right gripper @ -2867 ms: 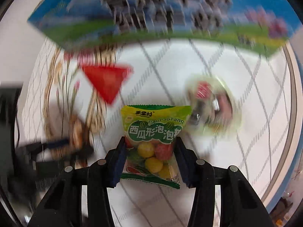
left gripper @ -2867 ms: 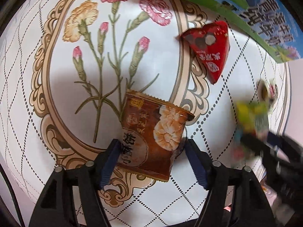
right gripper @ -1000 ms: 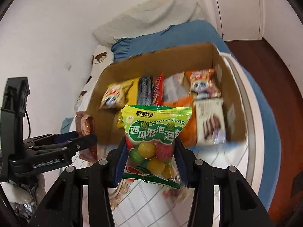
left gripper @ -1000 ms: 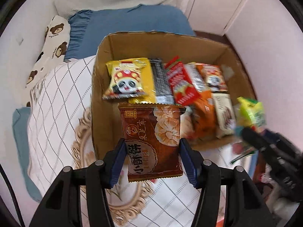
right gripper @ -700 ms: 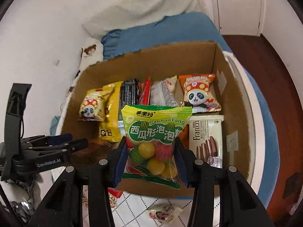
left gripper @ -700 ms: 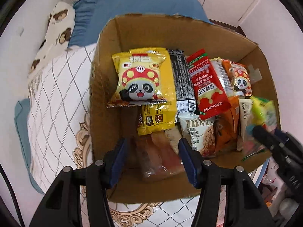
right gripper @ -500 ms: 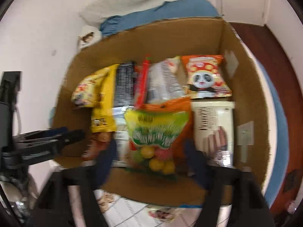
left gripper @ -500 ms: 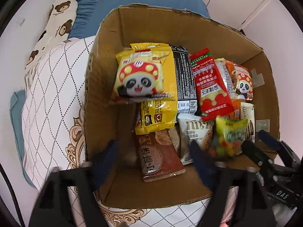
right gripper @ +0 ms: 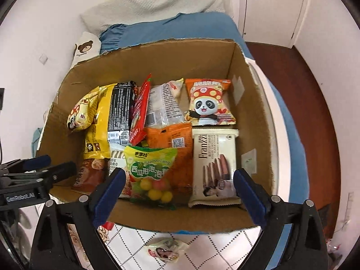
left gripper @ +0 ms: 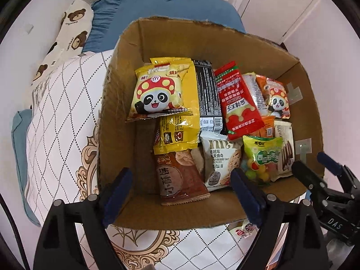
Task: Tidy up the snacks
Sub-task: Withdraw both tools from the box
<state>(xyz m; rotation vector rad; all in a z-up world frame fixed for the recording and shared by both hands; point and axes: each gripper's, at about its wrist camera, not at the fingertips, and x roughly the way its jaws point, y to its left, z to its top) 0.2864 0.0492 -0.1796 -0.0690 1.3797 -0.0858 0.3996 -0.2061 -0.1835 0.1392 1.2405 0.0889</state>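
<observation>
An open cardboard box (left gripper: 121,94) full of snack packets sits below both grippers. The brown biscuit packet (left gripper: 180,186) lies loose on the box floor at the front left. My left gripper (left gripper: 180,176) hovers above it with jaws opening, its pads clear of the packet. In the right wrist view the green candy bag (right gripper: 150,168) rests on the other packets near the box (right gripper: 252,117) front. My right gripper (right gripper: 178,177) is over it, jaws opening, touching nothing. Each gripper shows in the other's view: right gripper (left gripper: 309,160), left gripper (right gripper: 59,162).
The box also holds a yellow panda bag (left gripper: 162,90), a red sachet (left gripper: 238,103) and a white wafer pack (right gripper: 213,162). A small wrapped snack (right gripper: 167,250) lies on the patterned cloth (left gripper: 58,112) before the box. A blue pillow (right gripper: 171,31) lies behind.
Both grippers went from shut on their packets to open. The brown biscuit packet and the green candy bag dropped into the box. Both grippers sank slightly toward it.
</observation>
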